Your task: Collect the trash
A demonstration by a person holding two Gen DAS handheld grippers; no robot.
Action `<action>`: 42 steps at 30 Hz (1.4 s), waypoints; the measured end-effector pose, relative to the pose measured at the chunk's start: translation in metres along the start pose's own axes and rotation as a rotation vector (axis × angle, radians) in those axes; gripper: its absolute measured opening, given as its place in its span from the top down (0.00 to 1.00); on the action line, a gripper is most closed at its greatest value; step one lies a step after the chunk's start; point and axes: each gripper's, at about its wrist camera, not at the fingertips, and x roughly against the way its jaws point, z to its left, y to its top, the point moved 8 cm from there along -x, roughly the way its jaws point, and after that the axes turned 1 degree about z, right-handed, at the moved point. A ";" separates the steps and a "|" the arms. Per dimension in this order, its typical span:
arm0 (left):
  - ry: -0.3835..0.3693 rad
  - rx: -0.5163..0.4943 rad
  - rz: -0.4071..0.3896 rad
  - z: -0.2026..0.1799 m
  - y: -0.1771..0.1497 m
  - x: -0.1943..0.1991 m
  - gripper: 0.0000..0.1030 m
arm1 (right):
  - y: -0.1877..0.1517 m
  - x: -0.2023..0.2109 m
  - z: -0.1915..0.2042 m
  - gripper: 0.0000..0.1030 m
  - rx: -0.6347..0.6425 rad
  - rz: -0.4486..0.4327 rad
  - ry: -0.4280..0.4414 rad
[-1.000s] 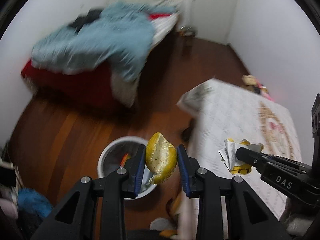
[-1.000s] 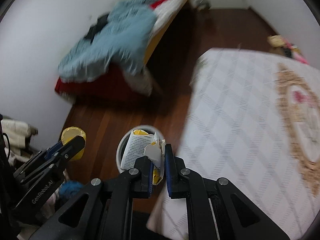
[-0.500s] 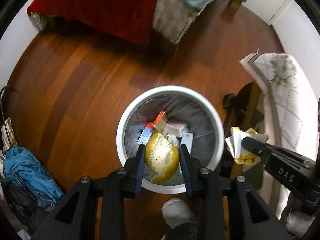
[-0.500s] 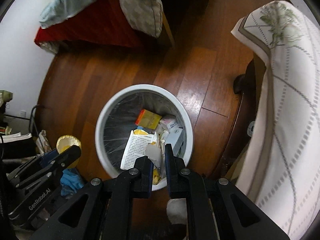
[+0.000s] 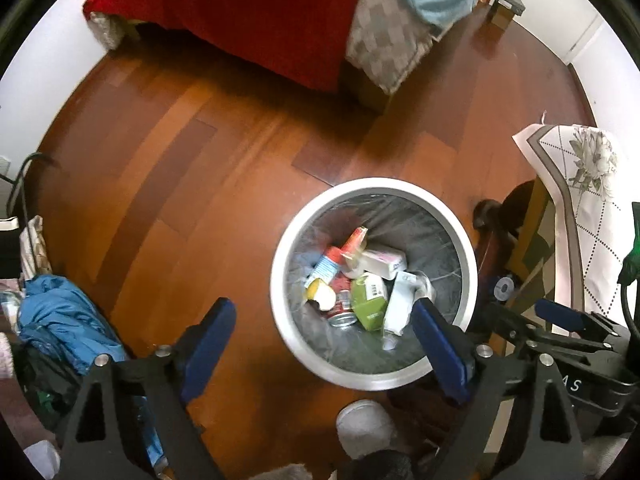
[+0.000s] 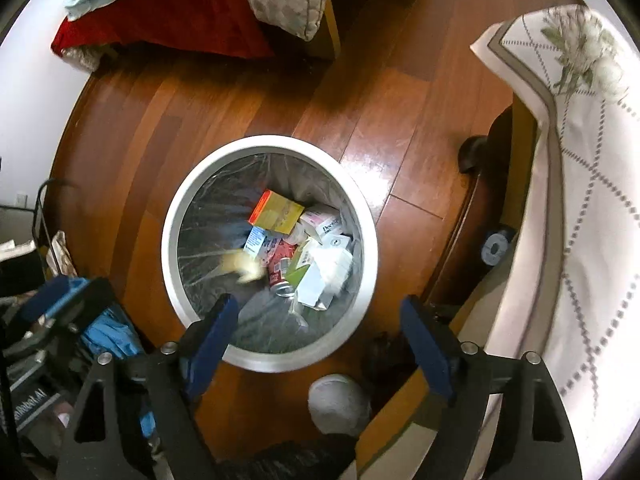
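Observation:
A white round trash bin (image 5: 280, 256) with a clear liner stands on the wooden floor, also in the right wrist view (image 6: 170, 240). It holds several cartons, a can and the yellow peel (image 5: 320, 294), blurred in the right wrist view (image 6: 240, 266). A white crumpled wrapper (image 6: 334, 266) lies among the boxes. My left gripper (image 5: 324, 340) is wide open and empty above the bin's near rim. My right gripper (image 6: 320, 332) is wide open and empty above the bin.
A bed with red sheet (image 5: 256, 12) and blue blanket lies beyond. A table with a white patterned cloth (image 6: 580, 168) is at right. Blue clothes (image 5: 64, 320) pile at left. A white slipper (image 6: 336, 400) is near the bin.
Both grippers opened wide. The yellow peel dropped from the left one and the crumpled paper from the right one, and both now lie in the bin.

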 end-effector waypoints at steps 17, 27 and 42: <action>0.003 -0.032 -0.157 0.002 -0.039 0.136 0.04 | -0.062 0.149 0.018 0.02 0.063 -0.166 0.005; -0.088 -0.064 -0.279 -0.015 -0.074 0.254 0.04 | -0.121 0.279 0.015 0.02 0.080 -0.327 0.116; -0.193 -0.090 -0.408 -0.031 -0.119 0.369 0.04 | -0.202 0.424 0.025 0.00 0.172 -0.453 0.275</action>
